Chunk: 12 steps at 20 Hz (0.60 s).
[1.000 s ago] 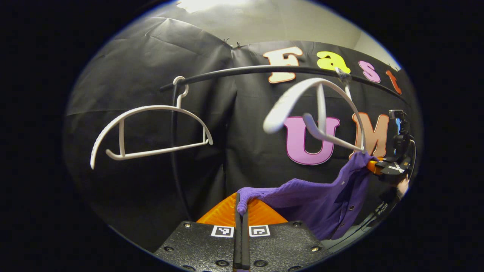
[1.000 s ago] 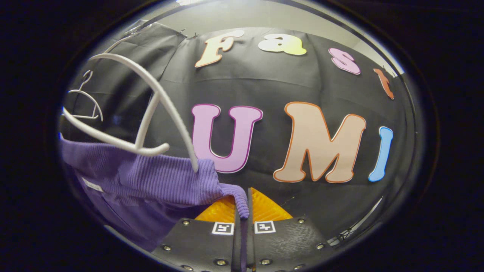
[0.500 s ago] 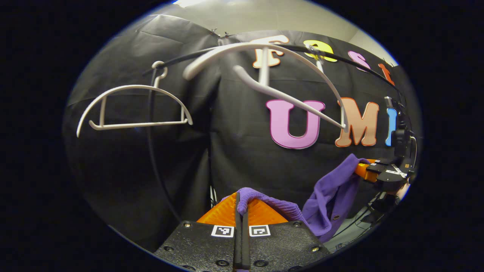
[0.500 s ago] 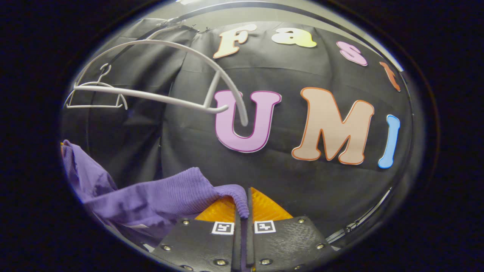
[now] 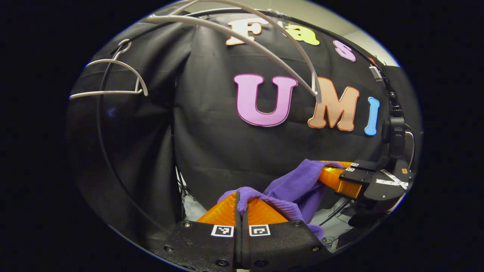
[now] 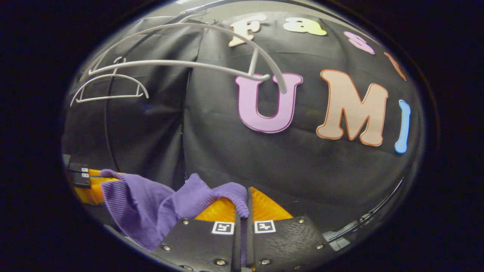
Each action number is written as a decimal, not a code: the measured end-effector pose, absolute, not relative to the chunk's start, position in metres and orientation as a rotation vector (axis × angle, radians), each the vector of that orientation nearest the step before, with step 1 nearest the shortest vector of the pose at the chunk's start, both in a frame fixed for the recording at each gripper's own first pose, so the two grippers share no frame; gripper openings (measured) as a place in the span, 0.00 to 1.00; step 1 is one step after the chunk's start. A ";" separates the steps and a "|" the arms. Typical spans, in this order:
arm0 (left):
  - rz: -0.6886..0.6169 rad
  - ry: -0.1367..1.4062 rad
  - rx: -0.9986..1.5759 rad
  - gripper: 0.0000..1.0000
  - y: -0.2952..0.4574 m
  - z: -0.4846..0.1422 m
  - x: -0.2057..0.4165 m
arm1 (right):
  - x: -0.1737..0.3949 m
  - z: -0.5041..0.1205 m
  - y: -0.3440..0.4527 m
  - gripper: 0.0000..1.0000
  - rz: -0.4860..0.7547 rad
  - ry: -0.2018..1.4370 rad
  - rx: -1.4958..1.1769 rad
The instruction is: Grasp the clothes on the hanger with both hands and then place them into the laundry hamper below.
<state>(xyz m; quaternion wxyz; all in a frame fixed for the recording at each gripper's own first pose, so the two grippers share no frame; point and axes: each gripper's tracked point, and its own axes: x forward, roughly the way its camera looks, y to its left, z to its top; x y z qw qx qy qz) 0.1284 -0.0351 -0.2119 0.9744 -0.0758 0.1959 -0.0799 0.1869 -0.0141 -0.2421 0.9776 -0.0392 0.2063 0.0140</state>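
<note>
We hold the purple ribbed knit garment (image 5: 298, 185) slung between our two tools, clear of the bare white plastic hanger (image 5: 272, 41) above. The left tool (image 5: 241, 211) is clamped on one edge of the knit, its two fingers pressed together with a fold of cloth caught between them; the right tool (image 6: 245, 211) grips the other edge the same way. The laundry hamper lies somewhere below, so we judge the lowering must be done without seeing the target: the sagging middle could catch the hamper's rim or spill outside it if we let go too early. Each pinch takes only a thin fold, so a tug from one hand might pull the cloth free of the other.

Around us, the dark curved rail (image 5: 104, 151) stands to the left, near our descent path, and carries a second empty white hanger (image 5: 109, 81). Loose cables (image 5: 340, 209) trail below the garment and could snag it.
</note>
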 end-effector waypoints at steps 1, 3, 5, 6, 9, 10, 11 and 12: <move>-0.167 0.416 -0.161 0.00 -0.038 -0.220 0.128 | 0.184 -0.251 -0.012 0.06 0.034 0.436 -0.077; -0.175 0.463 -0.170 0.01 -0.042 -0.240 0.120 | 0.177 -0.274 -0.008 0.06 0.042 0.480 -0.077; -0.186 0.513 -0.162 0.01 -0.047 -0.261 0.115 | 0.168 -0.298 -0.008 0.05 0.046 0.534 -0.076; -0.191 0.542 -0.153 0.01 -0.050 -0.273 0.111 | 0.163 -0.311 -0.007 0.09 0.048 0.565 -0.078; -0.206 0.630 -0.142 0.03 -0.057 -0.308 0.098 | 0.141 -0.346 -0.002 0.06 0.060 0.656 -0.084; -0.209 0.657 -0.137 0.01 -0.057 -0.319 0.092 | 0.134 -0.356 -0.003 0.06 0.063 0.684 -0.080; -0.212 0.681 -0.131 0.01 -0.058 -0.329 0.084 | 0.124 -0.367 -0.001 0.02 0.066 0.714 -0.073; -0.215 0.706 -0.125 0.00 -0.058 -0.338 0.078 | 0.114 -0.375 0.003 0.06 0.066 0.739 -0.068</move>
